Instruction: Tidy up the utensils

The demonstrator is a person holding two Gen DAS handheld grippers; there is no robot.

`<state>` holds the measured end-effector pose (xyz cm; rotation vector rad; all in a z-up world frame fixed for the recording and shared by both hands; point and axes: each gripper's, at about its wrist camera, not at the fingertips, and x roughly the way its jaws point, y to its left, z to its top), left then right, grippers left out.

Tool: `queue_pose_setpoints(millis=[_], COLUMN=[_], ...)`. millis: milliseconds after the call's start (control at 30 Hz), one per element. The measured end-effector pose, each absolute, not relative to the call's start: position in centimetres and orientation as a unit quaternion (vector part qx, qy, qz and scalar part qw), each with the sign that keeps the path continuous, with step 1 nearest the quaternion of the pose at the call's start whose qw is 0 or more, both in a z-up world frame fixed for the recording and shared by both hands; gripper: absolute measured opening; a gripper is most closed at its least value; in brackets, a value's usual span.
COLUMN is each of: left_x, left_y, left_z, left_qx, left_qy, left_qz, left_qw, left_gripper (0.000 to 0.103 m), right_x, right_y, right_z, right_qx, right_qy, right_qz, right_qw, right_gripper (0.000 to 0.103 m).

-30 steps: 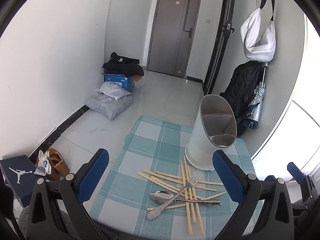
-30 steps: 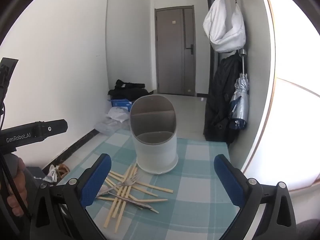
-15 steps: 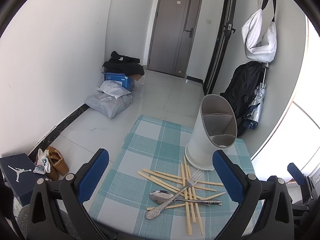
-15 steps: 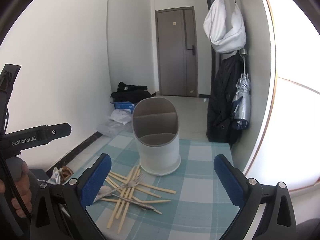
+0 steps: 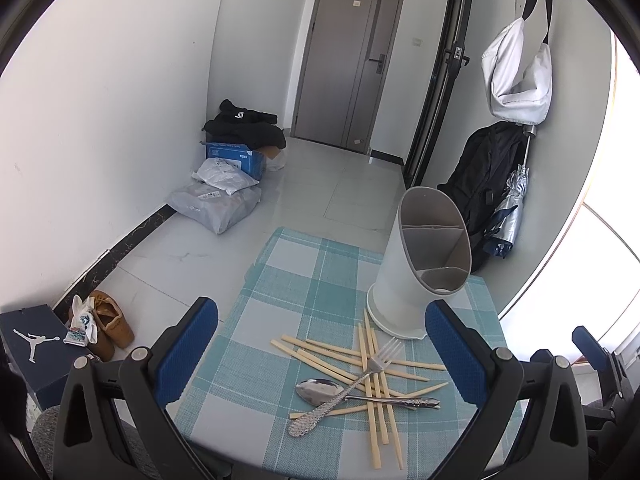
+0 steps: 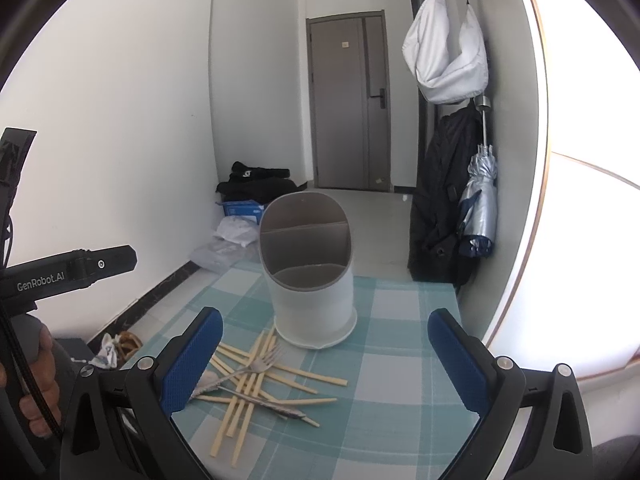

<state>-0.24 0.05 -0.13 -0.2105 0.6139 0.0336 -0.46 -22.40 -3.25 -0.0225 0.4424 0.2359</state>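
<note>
Jaws of both grippers gape wide — empty, hovering above the chopsticks (image 5: 370,364) and holder (image 6: 310,268).

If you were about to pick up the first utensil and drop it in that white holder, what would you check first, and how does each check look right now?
1. Left tool open and holding nothing: ok.
2. Right tool open and holding nothing: ok.
3. White holder standing upright on the checked tablecloth, compartments look bare: ok.
4. Fork lies on top of the pile, free to lift: ok.
5. Spoon free to lift alone: not ok, the fork crosses over it.
6. Chopsticks separated for single picks: not ok, they criss-cross under the metal pieces.
</note>
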Motion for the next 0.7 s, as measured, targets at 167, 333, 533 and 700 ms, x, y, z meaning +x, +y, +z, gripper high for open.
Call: queue_pose_setpoints(millis=[167, 333, 533, 700], left_x=[-0.38, -0.26, -0.13, -0.03], left_y=[-0.20, -0.07, -0.04, 0.10], left_z=[-0.05, -0.11, -0.24, -0.33], left_qx=[-0.095, -0.097, -0.097, -0.101], left_qy=[0.298, 0.302, 0.304, 0.306], left_qz=[0.016, 0.015, 0.014, 0.017], left_qw=[0.950, 0.948, 0.947, 0.947], left_gripper=[0.102, 0.102, 0.102, 0.102], right_x=[-0.15, 0.07, -0.14, -0.18], right_y=[-22.54, -22.83, -22.66, -22.58], right_z=[-3.31, -3.52, -3.41, -3.46], right_qx=[-0.006, 0.004, -0.001, -0.002], right_qy=[0.227, 0.234, 0.227, 0.225], right_qz=[0.119, 0.118, 0.120, 0.117], right_qw=[0.967, 0.965, 0.966, 0.967], right_gripper=[0.103, 0.103, 0.103, 0.103])
